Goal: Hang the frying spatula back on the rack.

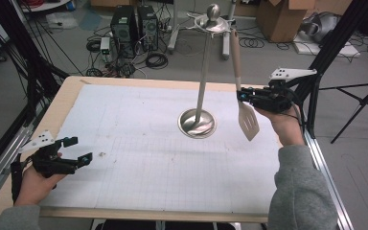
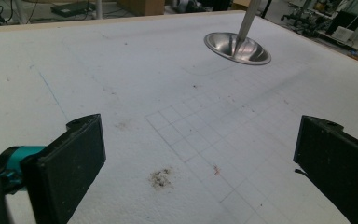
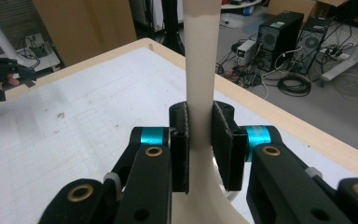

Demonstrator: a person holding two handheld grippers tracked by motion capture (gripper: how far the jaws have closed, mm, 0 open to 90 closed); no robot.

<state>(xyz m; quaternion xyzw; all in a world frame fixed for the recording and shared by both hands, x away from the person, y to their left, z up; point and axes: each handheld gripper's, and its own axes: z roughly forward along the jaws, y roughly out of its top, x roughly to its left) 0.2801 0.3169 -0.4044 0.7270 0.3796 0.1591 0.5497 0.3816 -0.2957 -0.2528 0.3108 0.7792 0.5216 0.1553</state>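
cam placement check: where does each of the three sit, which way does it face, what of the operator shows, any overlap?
High view: above the person's side, facing forward and down on the white gridded table sheet; both forearms, left gripper, right gripper show.
Left gripper view: on that gripper, facing across the sheet to the steel stand's round base; its open black jaws show.
Right gripper view: on that gripper, its jaws clamping the beige-handled slotted spatula.
Shared: high and left gripper views both show the stand's base.

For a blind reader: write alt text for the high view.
The right gripper clamps the handle of a slotted spatula, holding it upright beside a metal utensil stand on a white-covered table. The spatula's top reaches the stand's upper ring. The left gripper rests open at the table's near left.
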